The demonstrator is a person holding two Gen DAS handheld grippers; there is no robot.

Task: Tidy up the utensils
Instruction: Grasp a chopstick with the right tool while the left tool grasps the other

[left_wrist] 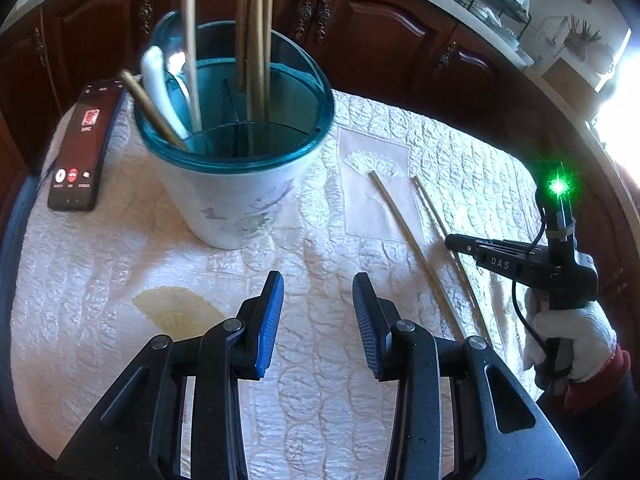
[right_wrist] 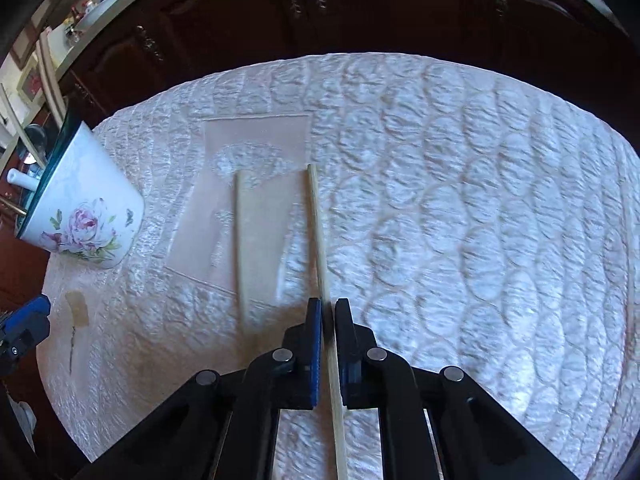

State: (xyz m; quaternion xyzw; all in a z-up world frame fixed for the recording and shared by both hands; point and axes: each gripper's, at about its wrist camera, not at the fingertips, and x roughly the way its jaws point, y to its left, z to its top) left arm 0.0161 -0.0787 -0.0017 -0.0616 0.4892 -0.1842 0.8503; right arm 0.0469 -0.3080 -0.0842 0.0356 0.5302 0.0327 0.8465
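Note:
A white floral holder with a teal rim (left_wrist: 236, 184) stands on the quilted cloth (left_wrist: 100, 264); it holds several wooden chopsticks (left_wrist: 254, 40) and a white spoon (left_wrist: 158, 84). It also shows at the left of the right wrist view (right_wrist: 86, 204). Two loose chopsticks lie on the cloth (left_wrist: 404, 228) (left_wrist: 444, 224). My right gripper (right_wrist: 328, 308) is shut on one chopstick (right_wrist: 318, 224); the other chopstick (right_wrist: 240, 240) lies to its left. My left gripper (left_wrist: 318, 312) is open and empty, in front of the holder. The right gripper also shows in the left wrist view (left_wrist: 450, 242).
A black phone (left_wrist: 86, 148) with a lit screen lies left of the holder, near the table edge. Dark wooden cabinets (left_wrist: 380, 40) stand behind the table. A gloved hand (left_wrist: 572, 340) holds the right gripper's handle.

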